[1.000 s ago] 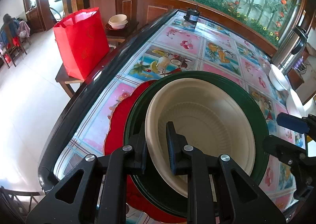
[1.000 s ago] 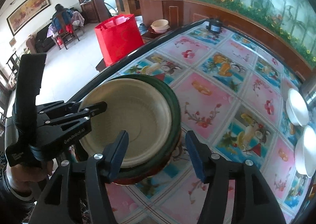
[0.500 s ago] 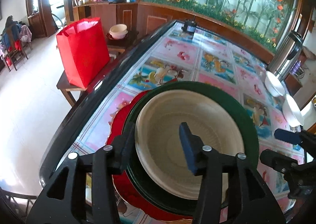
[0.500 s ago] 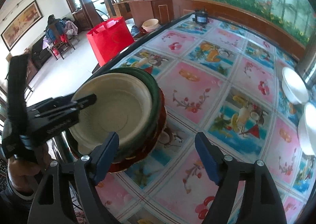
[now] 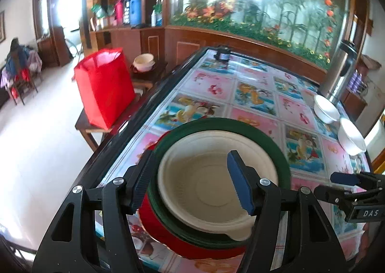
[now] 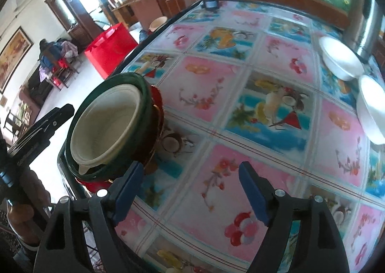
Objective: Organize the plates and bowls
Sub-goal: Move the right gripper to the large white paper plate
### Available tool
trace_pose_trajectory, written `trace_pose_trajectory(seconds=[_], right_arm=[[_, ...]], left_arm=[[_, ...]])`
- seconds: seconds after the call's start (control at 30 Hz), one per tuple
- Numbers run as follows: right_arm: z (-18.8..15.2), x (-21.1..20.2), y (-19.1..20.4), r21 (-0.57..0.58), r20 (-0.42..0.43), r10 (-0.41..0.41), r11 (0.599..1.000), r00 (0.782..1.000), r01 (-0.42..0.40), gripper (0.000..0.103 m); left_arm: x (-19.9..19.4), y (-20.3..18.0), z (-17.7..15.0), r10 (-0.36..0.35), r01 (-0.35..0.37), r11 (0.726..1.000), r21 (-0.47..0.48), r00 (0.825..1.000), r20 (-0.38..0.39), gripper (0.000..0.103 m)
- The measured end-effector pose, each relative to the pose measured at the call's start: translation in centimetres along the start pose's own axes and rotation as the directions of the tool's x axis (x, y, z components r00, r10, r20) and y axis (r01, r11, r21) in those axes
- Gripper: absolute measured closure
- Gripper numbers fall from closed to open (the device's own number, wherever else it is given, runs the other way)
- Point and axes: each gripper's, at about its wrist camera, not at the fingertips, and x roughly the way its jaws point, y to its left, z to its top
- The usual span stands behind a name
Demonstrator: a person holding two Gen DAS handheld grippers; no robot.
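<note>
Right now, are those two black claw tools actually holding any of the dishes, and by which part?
Nothing is held. The left gripper straddles the cream paper bowl's near rim, jaws opening, pads clear. The right gripper is open over bare tablecloth.

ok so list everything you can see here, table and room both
cream bowl: 1, cream, top of the nested stack at the table's near edge
green bowl: 1, dark green, under the cream bowl
red bowl: 1, red, bottom of the stack
white bowls: 2, white, side by side at the table's far right edge
table: 1, pink and blue fruit-print top, black rim
red bag: 1, red, on a low side table to the left
beige bowl: 1, beige, on a low table behind the bag
left gripper: 1, black with blue pads, jaws opening over the stack, pads off the rim
right gripper: 1, black with blue pads, open over bare table
</note>
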Motion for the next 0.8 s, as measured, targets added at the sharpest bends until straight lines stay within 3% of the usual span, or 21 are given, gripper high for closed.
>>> trace_pose_trajectory(seconds=[0.2,0.37,0.5,0.8], right_arm=[[-1.1,-1.7,-1.6,0.021,0.035,-0.032,0.999,0.999,0.031,0.022],[-2.4,-3.4,-4.1,0.065,0.054,-0.050,0.997,0.997,0.046,0.022],[-3.6,-4.5,-6.1,0.095,0.056,-0.094,0.992,0.994,0.088,0.022],[-6.4,-6.8,-10.5,0.188,0.071,-0.075,0.980,0.995,0.061,0.022]], left_arm=[[-0.9,-4.0,-0.3,-0.091,0.089,0.994,0.058,0.995,0.037,0.040],[-1.0,-7.9,-0.9,-0.223,0.218,0.971,0.102,0.974,0.048,0.040],[-0.6,-11.0,-1.1,-0.261,0.257,0.957,0.136,0.965,0.017,0.040],[0.0,-17.4,-1.7,-0.265,0.269,0.925,0.270,0.963,-0.051,0.040]])
